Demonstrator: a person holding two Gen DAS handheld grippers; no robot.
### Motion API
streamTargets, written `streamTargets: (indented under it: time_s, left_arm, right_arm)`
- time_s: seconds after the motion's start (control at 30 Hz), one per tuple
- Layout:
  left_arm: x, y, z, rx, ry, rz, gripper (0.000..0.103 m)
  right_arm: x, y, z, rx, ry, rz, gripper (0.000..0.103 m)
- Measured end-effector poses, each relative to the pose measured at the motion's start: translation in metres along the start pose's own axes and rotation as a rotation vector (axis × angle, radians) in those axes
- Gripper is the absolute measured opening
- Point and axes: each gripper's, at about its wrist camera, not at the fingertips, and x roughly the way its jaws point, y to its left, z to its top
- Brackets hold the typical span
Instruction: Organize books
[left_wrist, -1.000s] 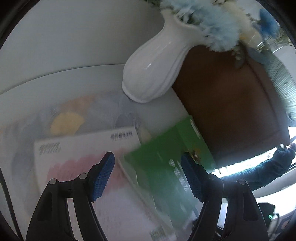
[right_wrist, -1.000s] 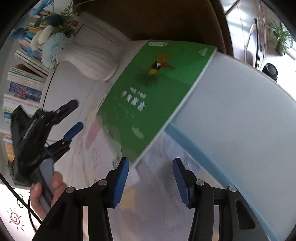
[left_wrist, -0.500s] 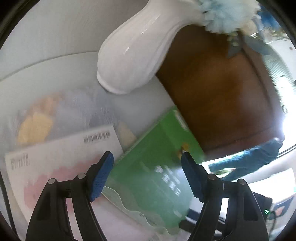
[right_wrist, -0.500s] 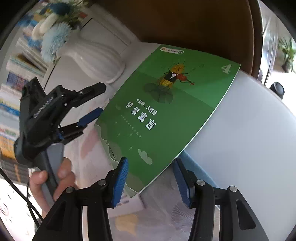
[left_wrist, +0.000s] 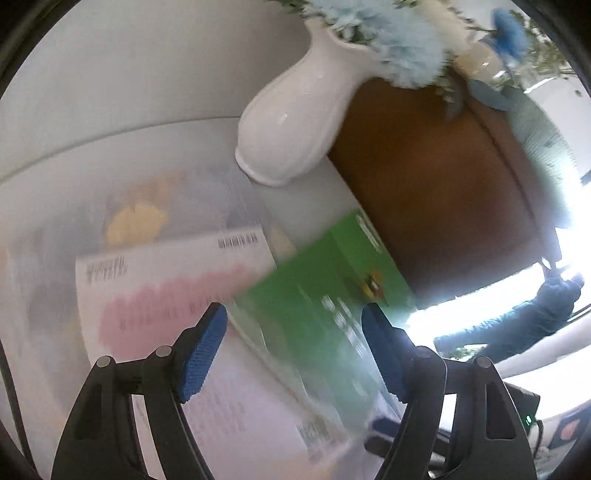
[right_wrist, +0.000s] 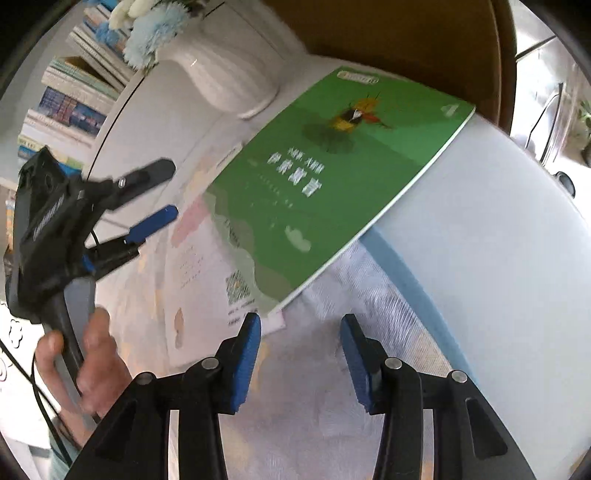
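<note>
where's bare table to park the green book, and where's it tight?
Free: the bare white table right of the green book, out to its rim. Also the strip between the white vase and the wall.
Crowded: near side, where the green book overlaps the pink-and-white book on the patterned mat.

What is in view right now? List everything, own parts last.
green book: one, green cover with an insect picture, lying partly over the white book, near corner just ahead of the right hand-held gripper
white book: one, white with pink patches, under the green book's edge
mat: one, pale with faint prints, under the books
vase: one, white, ribbed, behind the books
flowers: a bunch, light blue and cream, in the vase
shelf books: a row, mixed colours, far left
table: one, white, bearing all this
left hand-held gripper: open, empty, above the books
right hand-held gripper: jaws apart, just been closing, nothing between them
hand: one, holding the left hand-held gripper
</note>
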Motion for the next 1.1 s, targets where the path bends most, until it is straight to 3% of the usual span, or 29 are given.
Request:
streamTargets:
  time_s: [0.17, 0.23, 0.27, 0.33, 0.37, 0.47, 0.57, 0.77, 0.9, 1.1]
  left_arm:
    - [0.048, 0.006, 0.02, -0.002, 0.076, -0.01, 0.073]
    - [0.052, 0.001, 0.022, 0.03, 0.056, -0.016, 0.082]
    - [0.055, -0.001, 0.022, 0.036, 0.073, -0.041, 0.086]
    - [0.056, -0.005, 0.019, 0.055, 0.093, -0.088, 0.093]
    - [0.056, -0.01, 0.017, 0.086, 0.092, -0.064, 0.093]
    - [0.052, -0.017, 0.003, 0.162, 0.096, -0.01, 0.093]
    - [0.037, -0.011, -0.016, 0.127, 0.088, -0.033, 0.093]
    - [-0.003, -0.016, -0.094, 0.121, 0.087, 0.052, 0.093]
    - [-0.034, -0.008, -0.153, -0.018, 0.074, 0.019, 0.093]
    - [-0.081, 0.006, -0.248, -0.215, 0.054, 0.076, 0.093]
  right_arm:
    - [0.004, -0.001, 0.015, 0.119, -0.036, 0.001, 0.044]
    - [0.005, 0.001, 0.02, 0.143, -0.048, -0.004, 0.045]
    - [0.007, 0.001, 0.022, 0.15, -0.05, -0.005, 0.047]
    - [0.007, -0.001, 0.029, 0.179, -0.055, 0.034, 0.063]
    - [0.009, -0.001, 0.032, 0.188, -0.056, 0.052, 0.064]
    - [0.013, 0.002, 0.039, 0.151, -0.031, 0.011, 0.067]
    - [0.012, 0.003, 0.037, 0.101, -0.022, -0.003, 0.067]
    - [0.005, 0.018, 0.017, -0.139, 0.043, -0.103, 0.067]
    - [-0.007, 0.024, -0.001, -0.248, 0.075, -0.116, 0.067]
    - [-0.017, 0.039, -0.057, -0.35, 0.208, -0.046, 0.067]
